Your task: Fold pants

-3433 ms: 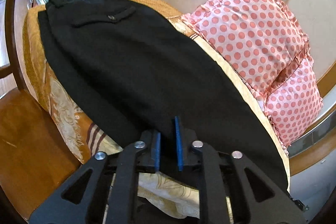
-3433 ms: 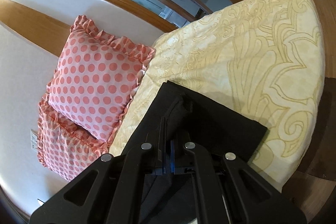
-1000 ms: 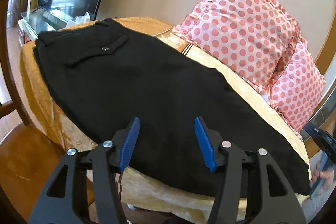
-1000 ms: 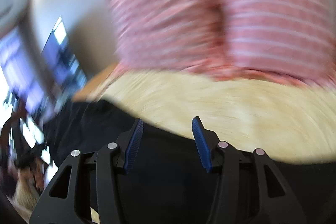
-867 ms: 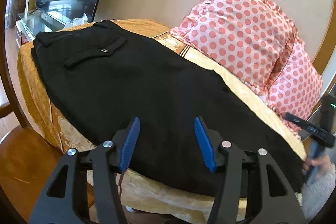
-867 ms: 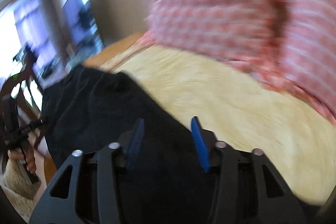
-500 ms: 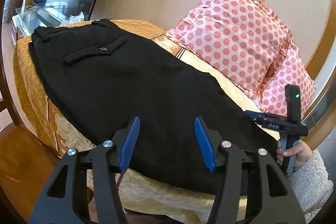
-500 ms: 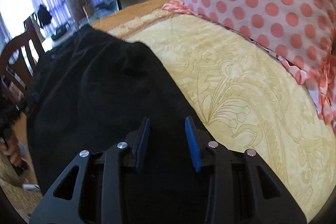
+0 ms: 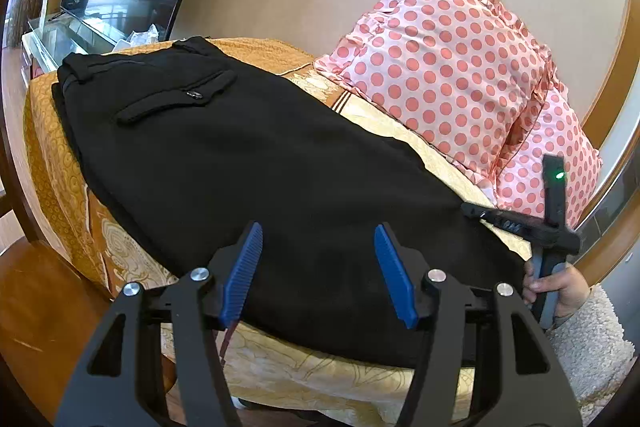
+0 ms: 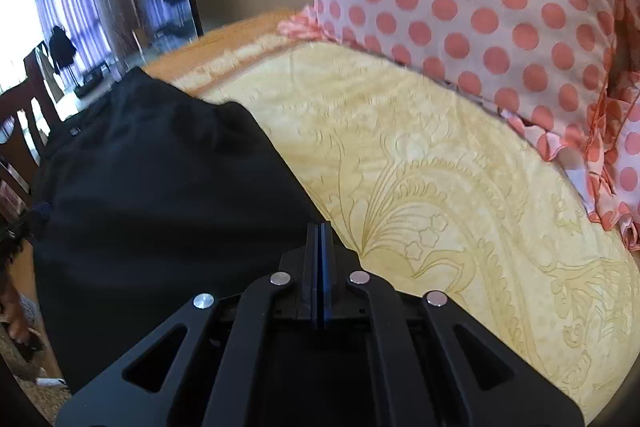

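I am looking at the black pants [image 9: 256, 163] lying flat along the bed [image 10: 460, 195], already doubled leg on leg, with the waistband and back pocket [image 9: 176, 95] at the far end from my left gripper [image 9: 320, 275] and the hem end by my right. I judge I am setting up the crosswise fold, hem to waist.

My left gripper's fingers [image 9: 244, 271] are standing wide apart with nothing between them, hovering just over the near long edge of the pants around mid-leg. My right gripper [image 10: 319, 239] is showing its fingers pressed together at the far edge of the cloth near the hem; I am reading that as a pinch on the pants, though the fabric between them is hard to make out.

The polka-dot pillows [image 9: 448, 67] are sitting just beyond the pants against the wall.

Next, I think the left needs to drop onto the near hem corner and close, so both corners lift together and travel toward the waistband without the layers sliding apart.
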`<action>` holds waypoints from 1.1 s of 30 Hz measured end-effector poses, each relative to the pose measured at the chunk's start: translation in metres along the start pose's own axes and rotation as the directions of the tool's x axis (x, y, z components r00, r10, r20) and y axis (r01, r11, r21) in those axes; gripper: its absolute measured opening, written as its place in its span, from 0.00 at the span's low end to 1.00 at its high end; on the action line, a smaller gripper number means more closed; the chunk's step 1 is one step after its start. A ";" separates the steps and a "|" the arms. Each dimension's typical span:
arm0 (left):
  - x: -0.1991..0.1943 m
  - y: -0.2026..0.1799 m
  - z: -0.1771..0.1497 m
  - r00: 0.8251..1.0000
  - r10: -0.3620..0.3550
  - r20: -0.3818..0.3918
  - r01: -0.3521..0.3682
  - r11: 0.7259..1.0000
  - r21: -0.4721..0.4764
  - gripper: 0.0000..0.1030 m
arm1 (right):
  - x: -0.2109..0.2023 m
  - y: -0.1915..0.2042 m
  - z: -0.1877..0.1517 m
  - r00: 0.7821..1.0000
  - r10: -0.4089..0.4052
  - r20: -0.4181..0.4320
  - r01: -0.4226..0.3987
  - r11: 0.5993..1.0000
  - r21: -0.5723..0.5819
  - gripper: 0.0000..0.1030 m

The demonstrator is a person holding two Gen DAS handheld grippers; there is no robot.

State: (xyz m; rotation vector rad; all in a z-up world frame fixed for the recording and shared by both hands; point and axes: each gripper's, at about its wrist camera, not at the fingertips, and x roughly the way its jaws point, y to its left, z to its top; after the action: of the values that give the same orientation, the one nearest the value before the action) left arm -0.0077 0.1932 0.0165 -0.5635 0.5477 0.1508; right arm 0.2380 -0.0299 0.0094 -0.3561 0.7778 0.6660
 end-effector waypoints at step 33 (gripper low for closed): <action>0.004 -0.017 -0.002 0.997 0.079 0.000 -0.078 0.990 0.115 0.72 | -0.118 -0.101 -0.148 0.955 -0.292 -0.056 0.297 0.934 0.199 0.38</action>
State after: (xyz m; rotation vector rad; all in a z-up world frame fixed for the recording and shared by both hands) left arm -0.0002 0.1783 0.0209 -0.4306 0.5792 0.1914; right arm 0.1651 -0.2320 0.0036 -0.2848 0.7901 0.2961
